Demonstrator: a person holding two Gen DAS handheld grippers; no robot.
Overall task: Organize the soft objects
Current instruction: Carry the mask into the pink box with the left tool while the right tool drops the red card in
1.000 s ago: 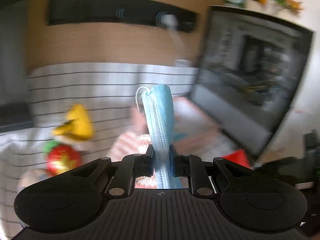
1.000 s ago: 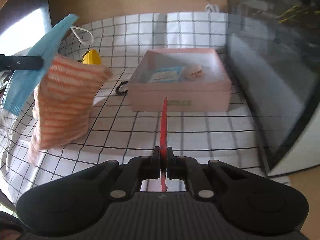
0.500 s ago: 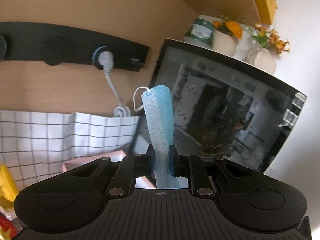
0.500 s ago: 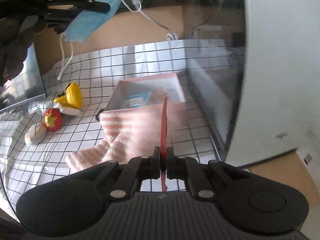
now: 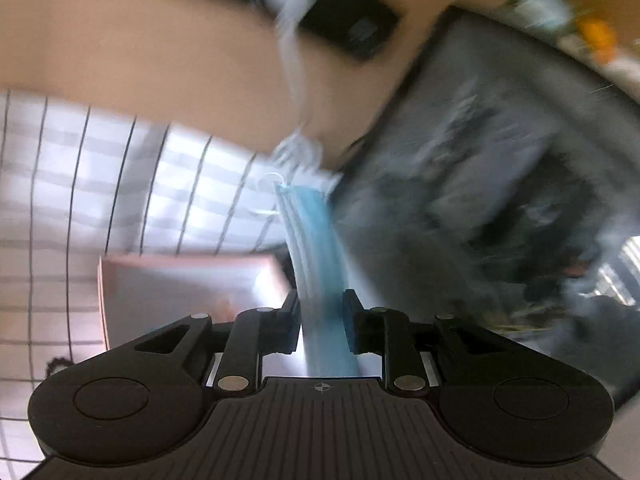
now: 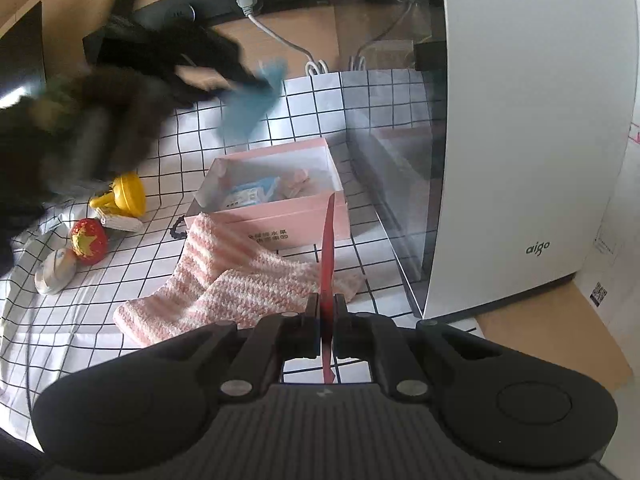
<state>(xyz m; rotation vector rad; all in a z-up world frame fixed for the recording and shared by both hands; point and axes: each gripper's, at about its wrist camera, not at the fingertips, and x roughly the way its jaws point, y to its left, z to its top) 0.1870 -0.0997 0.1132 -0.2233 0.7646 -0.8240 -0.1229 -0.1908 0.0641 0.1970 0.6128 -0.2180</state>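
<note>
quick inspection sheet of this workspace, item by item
surface: white tablecloth with a black grid over the table
job's things: blue face mask between the left gripper's fingers above the pink box; pink striped sock lies on the cloth against the box front; box already holds a few soft items
clutter: yellow toy, red strawberry toy, a pale rounded item beside it
grippers: left gripper jaws opening, mask between them; right gripper shut on a thin red strip
cables: white plug and cord from the black socket strip
surroundings: white aigo appliance with glass front, wood wall
</note>
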